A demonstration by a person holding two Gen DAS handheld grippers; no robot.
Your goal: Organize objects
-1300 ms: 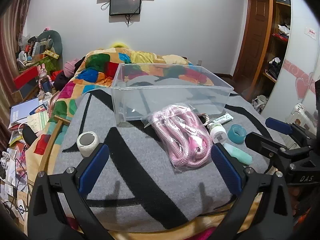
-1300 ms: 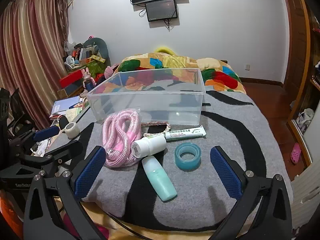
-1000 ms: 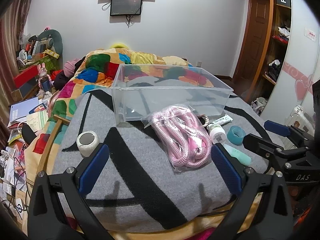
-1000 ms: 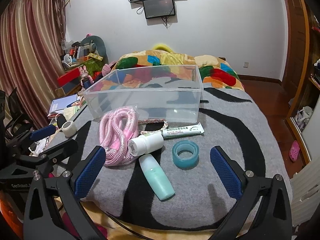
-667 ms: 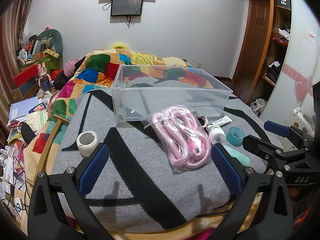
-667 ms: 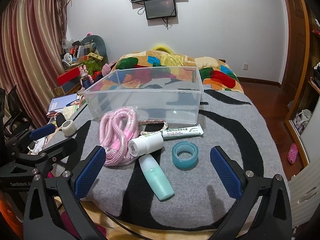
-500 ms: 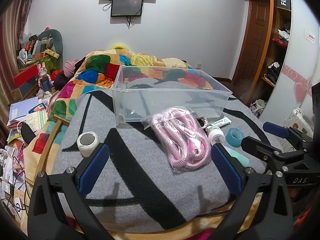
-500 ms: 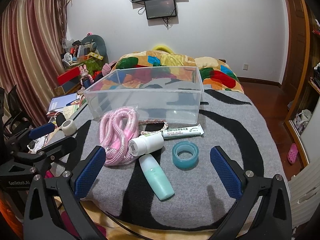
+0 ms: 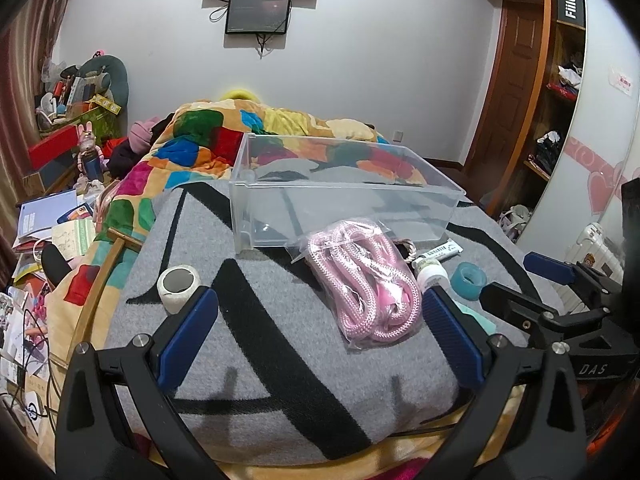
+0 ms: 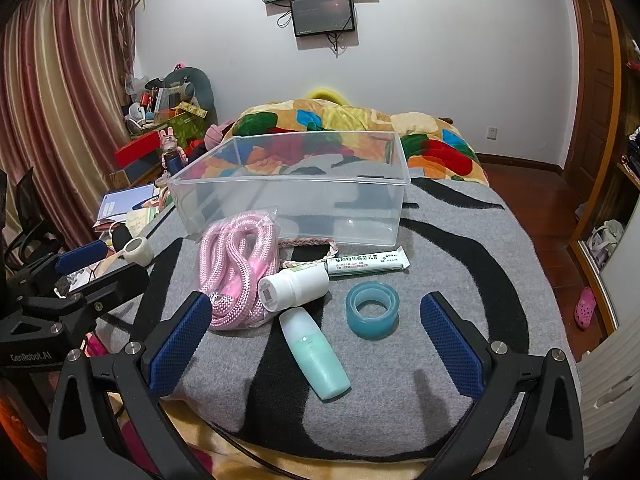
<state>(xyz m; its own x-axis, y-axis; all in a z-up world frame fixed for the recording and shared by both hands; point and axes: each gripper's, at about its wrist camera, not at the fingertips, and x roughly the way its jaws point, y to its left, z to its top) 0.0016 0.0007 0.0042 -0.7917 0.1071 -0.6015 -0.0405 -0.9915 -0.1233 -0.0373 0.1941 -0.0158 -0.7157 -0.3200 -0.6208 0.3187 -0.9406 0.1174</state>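
Clear plastic bin (image 10: 360, 208) upright on grey blanket, bagged pink rope (image 10: 236, 264), white bottle (image 10: 294, 289), teal tape roll (image 10: 373, 310) in front

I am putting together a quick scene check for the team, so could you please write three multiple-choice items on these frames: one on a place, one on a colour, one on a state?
1. Where does the pink rope lie?
A. Inside the clear bin
B. On the grey blanket, before the bin
C. On the floor

2. What colour is the tape ring?
A. Teal
B. Red
C. Yellow

3. What is the right gripper doing?
A. Shut on the white bottle
B. Shut on the rope
C. Open, holding nothing

Answers: 1 B, the bagged rope rests on the blanket outside the clear bin; 2 A, it looks translucent teal; 3 C, its fingers stand wide apart.
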